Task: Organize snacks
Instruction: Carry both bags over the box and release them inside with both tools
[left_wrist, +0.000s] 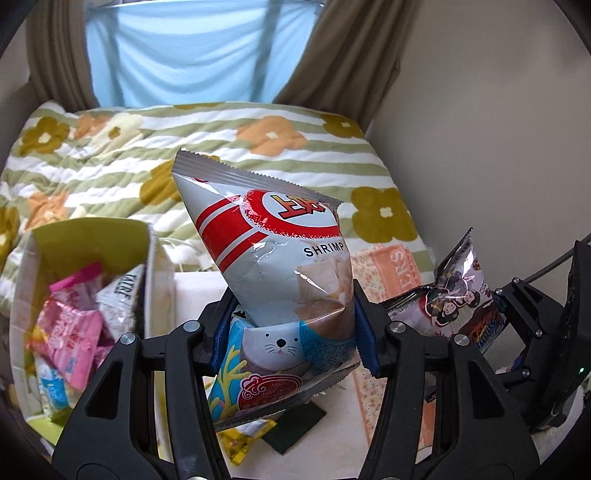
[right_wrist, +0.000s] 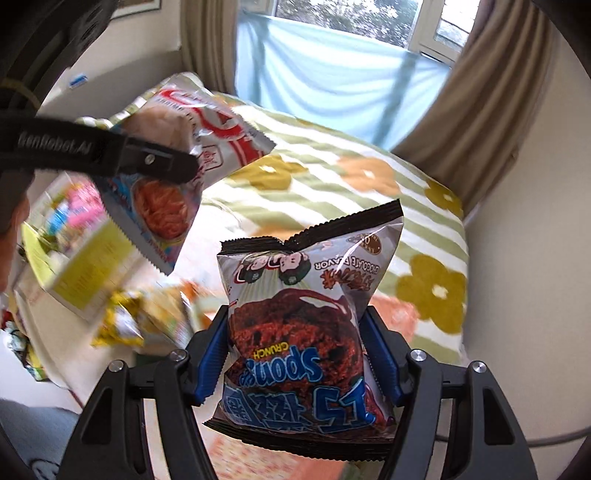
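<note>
My left gripper (left_wrist: 291, 325) is shut on a silver and red shrimp chips bag (left_wrist: 273, 243), held upright in the air; the same bag (right_wrist: 184, 147) shows in the right wrist view at upper left. My right gripper (right_wrist: 299, 354) is shut on a chocolate crunch snack bag (right_wrist: 303, 325), also lifted; it shows in the left wrist view (left_wrist: 454, 295) at the right. An open box (left_wrist: 44, 258) with a yellow-green flap holds pink and other snack packs at the left, also seen blurred in the right wrist view (right_wrist: 74, 251).
A bed with a green-striped flowered quilt (left_wrist: 229, 147) lies behind. A yellow snack pack (left_wrist: 243, 439) and a dark flat piece (left_wrist: 295, 428) lie on the white surface below. An orange patterned cloth (left_wrist: 384, 269) lies to the right. Wall and curtains stand beyond.
</note>
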